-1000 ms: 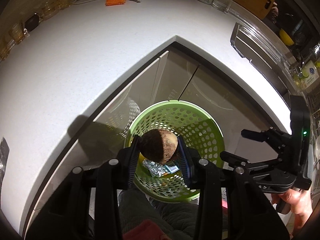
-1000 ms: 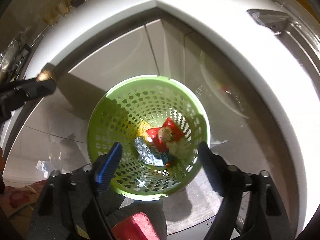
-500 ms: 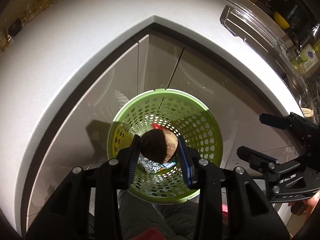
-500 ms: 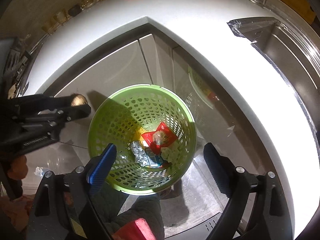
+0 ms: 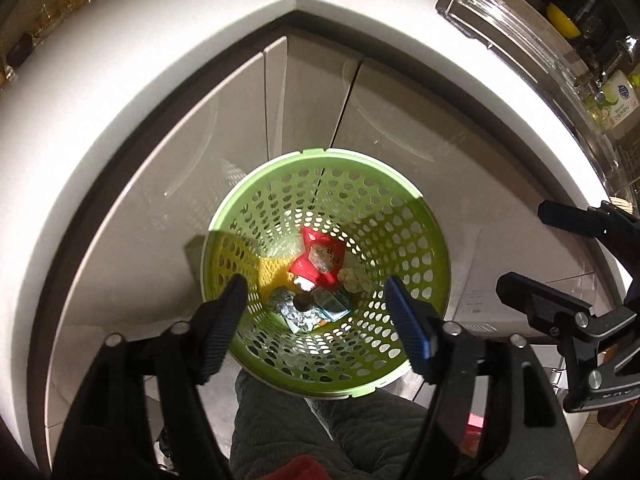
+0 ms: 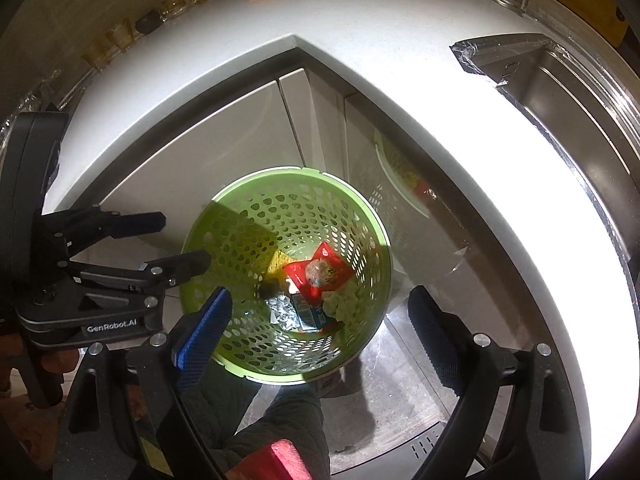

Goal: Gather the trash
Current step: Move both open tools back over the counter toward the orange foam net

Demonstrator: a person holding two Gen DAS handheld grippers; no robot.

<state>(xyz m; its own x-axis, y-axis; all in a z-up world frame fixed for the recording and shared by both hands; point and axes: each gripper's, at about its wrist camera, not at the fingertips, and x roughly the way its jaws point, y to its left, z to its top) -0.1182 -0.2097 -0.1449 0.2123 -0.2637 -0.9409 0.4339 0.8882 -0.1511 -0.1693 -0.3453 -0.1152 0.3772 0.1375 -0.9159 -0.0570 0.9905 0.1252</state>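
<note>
Left wrist view: both tongs spread above the green bin

Left wrist view, from left to right: the left gripper (image 5: 314, 304) hangs over the green perforated basket (image 5: 434, 240), its jaws apart and holding nothing. At the basket's bottom lie crumpled foil (image 5: 294, 314), a small dark round piece (image 5: 303, 301) just beside it, a red snack wrapper (image 5: 316, 262) and a pale crumpled wad (image 5: 354, 280). Right of the basket, the right gripper (image 5: 532, 248) is also spread and empty. The white countertop (image 5: 100, 92) wraps behind the basket. The drop looks finished; a clean next step would be lifting straight up, clear of the rim, before swinging toward the countertop for more trash.
</note>
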